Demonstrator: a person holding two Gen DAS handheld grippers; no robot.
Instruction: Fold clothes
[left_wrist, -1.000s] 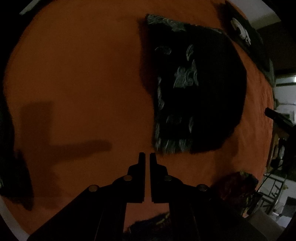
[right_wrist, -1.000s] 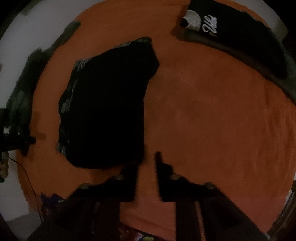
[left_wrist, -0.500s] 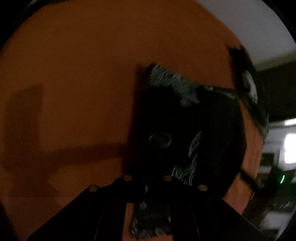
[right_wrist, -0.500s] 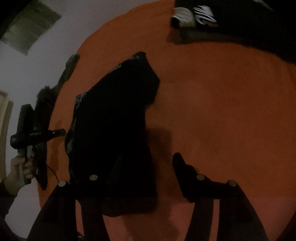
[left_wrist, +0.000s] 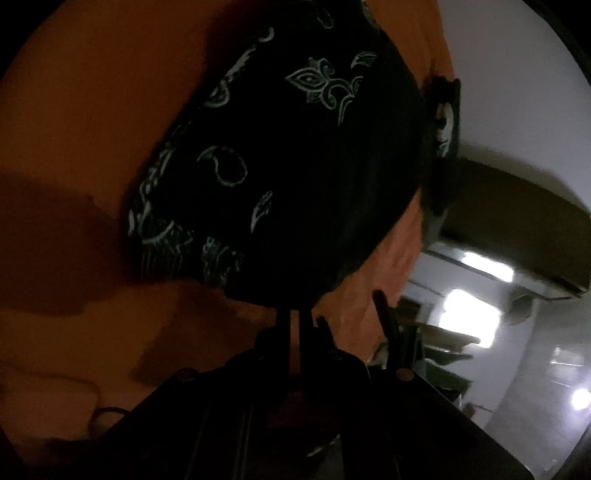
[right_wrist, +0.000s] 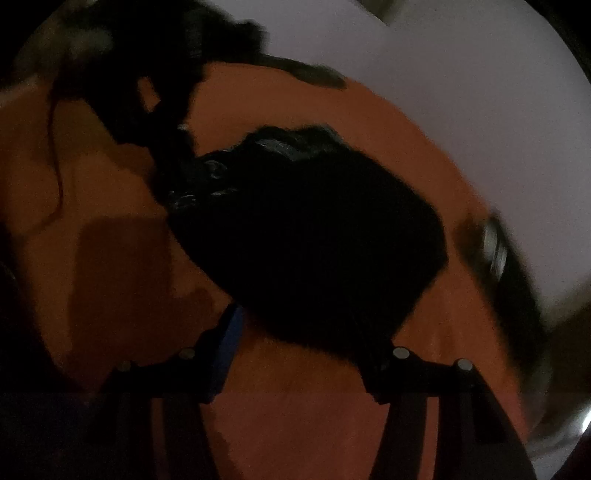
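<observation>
Your garment (left_wrist: 295, 166) is soft matt black cloth with a pale printed paisley pattern. The orange cover (left_wrist: 92, 110) beneath it is matt fabric too, slightly wrinkled. Your grippers look like matt black plastic; the right one (right_wrist: 310, 325) carries small shiny metal screws.

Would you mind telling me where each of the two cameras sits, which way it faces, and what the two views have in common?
Left wrist view: sits on the left gripper, looking down along its shut fingers at the near edge of the black paisley garment on the orange cloth; a dim room lies beyond.
Right wrist view: sits on the right gripper, looking down between its spread fingers at the same garment; its near edge lies between them.
Shared: the garment, the orange cloth, and the left gripper, which shows at the right view's upper left.
</observation>
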